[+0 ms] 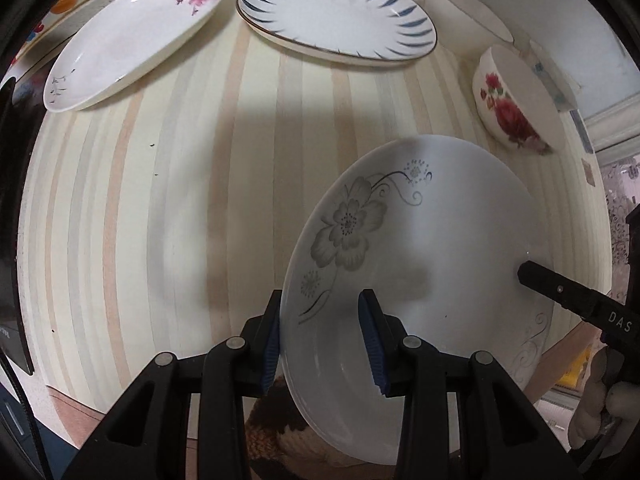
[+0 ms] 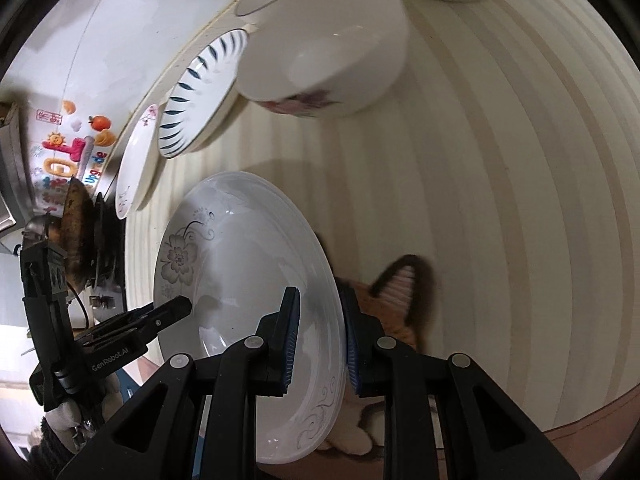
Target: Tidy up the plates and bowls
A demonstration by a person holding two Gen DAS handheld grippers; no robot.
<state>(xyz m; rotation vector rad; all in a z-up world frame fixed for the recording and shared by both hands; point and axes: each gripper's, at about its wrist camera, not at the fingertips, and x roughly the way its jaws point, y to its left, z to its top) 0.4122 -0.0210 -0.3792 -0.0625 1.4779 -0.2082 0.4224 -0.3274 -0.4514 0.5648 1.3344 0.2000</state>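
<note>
Holding: grey-flower plate, tilted above the striped tabletop
Left gripper: clamped on its rim
Right gripper: clamped on its opposite rim

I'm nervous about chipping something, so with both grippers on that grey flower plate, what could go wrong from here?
1. Each gripper, left gripper and right gripper, reaches only the rim of the grey flower plate, which looks lifted and tilted. If they pull unevenly, the smooth glaze could slip from the pads.
2. The rose bowl sits close beyond the plate's far edge, so swinging the plate that way could knock it.
3. The plate hangs partly past the table edge, so a drop might miss the surface.
</note>
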